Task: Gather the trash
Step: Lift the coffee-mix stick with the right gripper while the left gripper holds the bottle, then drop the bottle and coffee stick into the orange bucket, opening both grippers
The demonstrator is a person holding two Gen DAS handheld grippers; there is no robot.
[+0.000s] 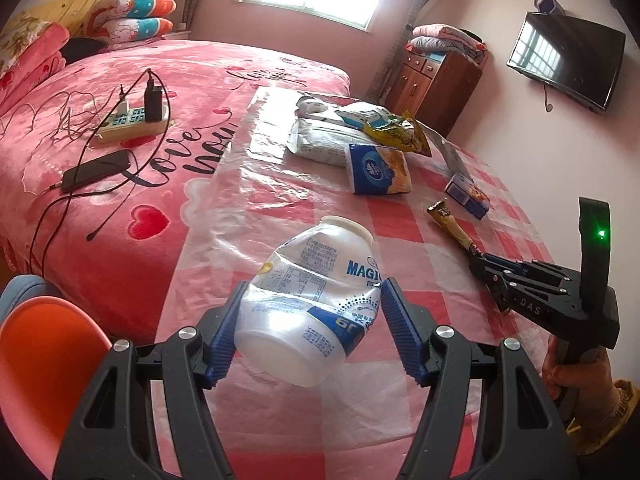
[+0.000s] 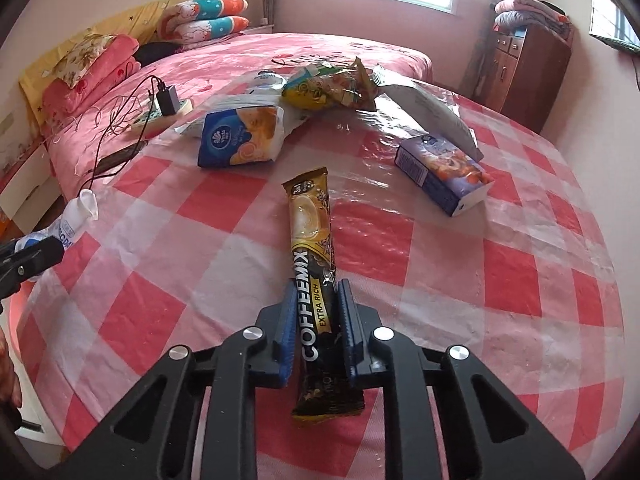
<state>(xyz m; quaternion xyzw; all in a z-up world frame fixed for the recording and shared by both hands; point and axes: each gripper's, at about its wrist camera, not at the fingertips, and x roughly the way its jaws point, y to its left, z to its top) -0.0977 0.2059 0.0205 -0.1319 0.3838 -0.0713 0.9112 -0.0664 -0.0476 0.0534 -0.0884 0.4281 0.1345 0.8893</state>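
The sachet (image 2: 310, 264), a long gold-and-black coffee-mix stick, lies on the table (image 2: 500, 304) with its near end between the blue pads of the right gripper (image 2: 317, 326); the jaws are closed on it, pinching it across its narrow width. Most of its length runs forward, unsupported by the grip. The bottle (image 1: 316, 304), a crushed clear plastic one with a white base and blue label, sits clamped at its waist in the left gripper (image 1: 310, 330), tilted with its neck pointing away over the table.

Further out lie more scraps: a blue-and-orange packet (image 2: 240, 136), a yellow bag (image 2: 332, 88), a small box (image 2: 444, 172) and a white pouch (image 2: 428, 112), all on the clear plastic sheet over the red check cloth. Beyond the table is the bed (image 2: 240, 56) with a power strip (image 1: 132, 122) and phone (image 1: 96, 170).

Risks, as I judge them: the sachet is thin and slick, held near one end, so a quick lift could let it swing, fold or slide out. The bottle is already dented; its smooth, yielding wall could buckle further and pop free. The loose sheet could also snag on a jaw and drag the other scraps.
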